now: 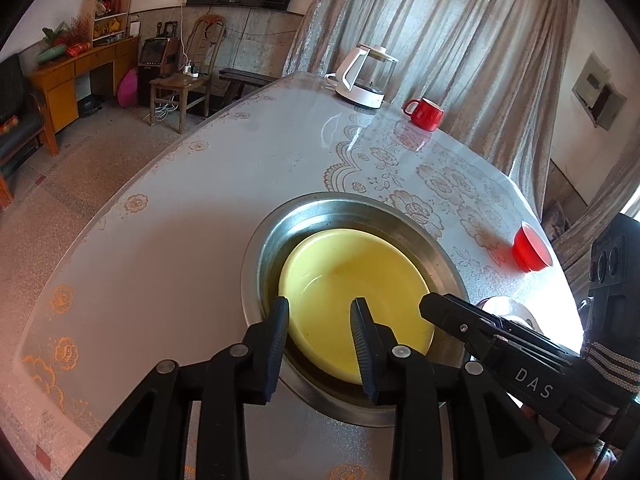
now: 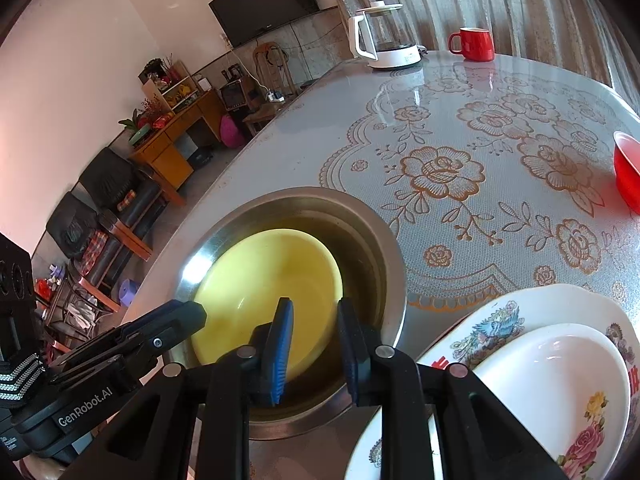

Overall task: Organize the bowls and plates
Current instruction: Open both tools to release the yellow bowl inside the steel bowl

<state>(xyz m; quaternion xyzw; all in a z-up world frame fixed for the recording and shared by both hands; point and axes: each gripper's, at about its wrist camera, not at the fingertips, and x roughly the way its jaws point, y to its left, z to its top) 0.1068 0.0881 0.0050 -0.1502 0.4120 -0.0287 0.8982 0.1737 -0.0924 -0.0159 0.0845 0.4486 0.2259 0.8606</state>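
The yellow bowl (image 1: 356, 300) sits inside the steel basin (image 1: 264, 248), leaning toward the basin's 7 o'clock wall in the left wrist view. The left gripper (image 1: 320, 312) hangs over the bowl's near rim with its jaws parted, one finger outside the rim and one over the inside; whether either pad touches the rim I cannot tell, but nothing is pinched. The right gripper (image 2: 314, 316) is also parted, straddling the bowl's rim at about 4 o'clock of the bowl in its own view, again with no clear squeeze. At 4 o'clock of that view, a white bowl (image 2: 552, 384) rests in a flowered plate (image 2: 500, 312) beside the basin, and a red bowl (image 2: 628, 168) lies at 3 o'clock on the table (image 2: 304, 128). The risk, as I judge it: with both tools crowded on one smooth rim, pulling back at an angle could hook the bowl and tip it, or clatter it against the steel wall. The right gripper backing out carelessly might also knock the plate stack just beside it.
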